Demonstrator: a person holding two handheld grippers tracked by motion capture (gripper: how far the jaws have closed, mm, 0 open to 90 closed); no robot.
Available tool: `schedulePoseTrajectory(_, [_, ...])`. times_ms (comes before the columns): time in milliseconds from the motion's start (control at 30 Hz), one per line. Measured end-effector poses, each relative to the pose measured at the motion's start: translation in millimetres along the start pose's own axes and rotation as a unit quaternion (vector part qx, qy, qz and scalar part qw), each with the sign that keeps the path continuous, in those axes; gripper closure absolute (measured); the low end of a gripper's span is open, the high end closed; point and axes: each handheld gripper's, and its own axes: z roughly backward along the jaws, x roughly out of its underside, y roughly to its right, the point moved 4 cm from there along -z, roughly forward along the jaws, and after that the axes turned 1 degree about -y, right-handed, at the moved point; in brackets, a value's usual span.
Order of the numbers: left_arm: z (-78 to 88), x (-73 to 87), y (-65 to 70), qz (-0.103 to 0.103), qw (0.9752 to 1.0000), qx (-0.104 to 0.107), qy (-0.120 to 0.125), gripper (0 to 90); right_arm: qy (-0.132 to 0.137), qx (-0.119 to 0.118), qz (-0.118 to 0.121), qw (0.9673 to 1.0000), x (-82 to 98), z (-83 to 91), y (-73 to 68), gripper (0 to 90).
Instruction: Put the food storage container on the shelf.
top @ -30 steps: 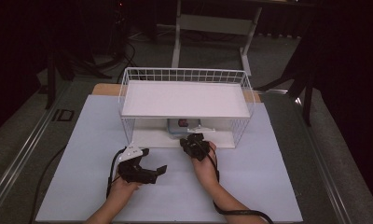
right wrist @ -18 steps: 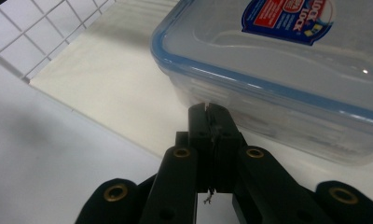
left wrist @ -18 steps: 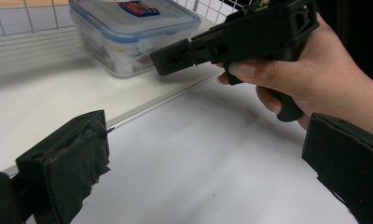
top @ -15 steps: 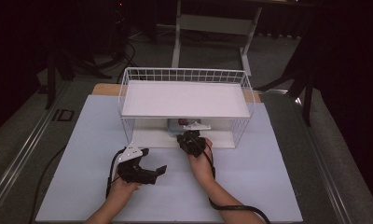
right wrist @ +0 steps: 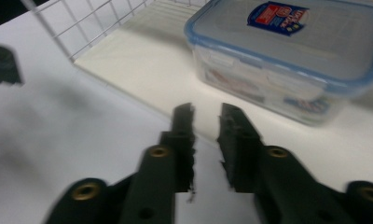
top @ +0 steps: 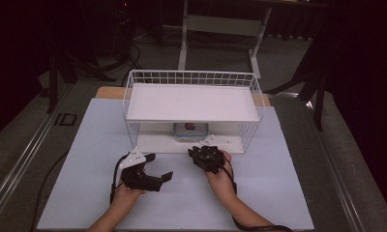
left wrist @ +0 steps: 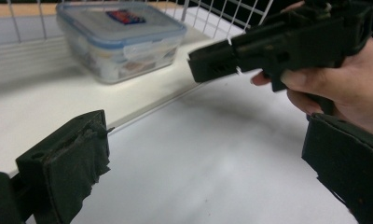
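A clear plastic box with a blue-rimmed lid [top: 190, 130] stands on the lower board of a white wire rack [top: 133, 96], under its shelf. My right gripper [top: 206, 152] is just in front of that board and points at the box [right wrist: 287, 60]. In the right gripper view its jaws [right wrist: 205, 114] have just been opening; they stand a little apart with nothing between them. My left gripper [top: 160, 166] rests to the left on the table, wide open and empty. In the left gripper view [left wrist: 208, 154] the box [left wrist: 121, 39] lies ahead and the right gripper [left wrist: 278, 46] is at the upper right.
The rack's top shelf [top: 191, 104] is a bare white board with a low wire rim. A pale sheet [top: 278, 193] covers the table around the hands. Beyond the table stand a desk frame [top: 220, 29] and dark stands.
My right gripper has drawn back from the rack's lower board toward the person, and its jaws have parted. The left gripper and the box have kept their places.
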Motion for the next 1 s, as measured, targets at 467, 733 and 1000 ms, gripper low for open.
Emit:
schedulePoseTrajectory(467, [14.4,-19.2,19.0,-0.043,0.9989,0.016,0.011,1.5,0.052,-0.044,0.018,0.9975,7.9,44.6,6.6,14.2])
schedulePoseTrajectory(733, [35.1,-16.2,19.0,-0.033,0.9993,0.014,0.013,1.5,0.07,-0.033,0.037,0.9963,18.5,85.0,12.3,14.6])
schedulePoseTrajectory(1000, [56.5,-4.6,19.6,-0.044,0.9989,0.012,0.005,1.5,0.063,-0.03,0.013,0.9975,38.0,107.8,29.0,14.6])
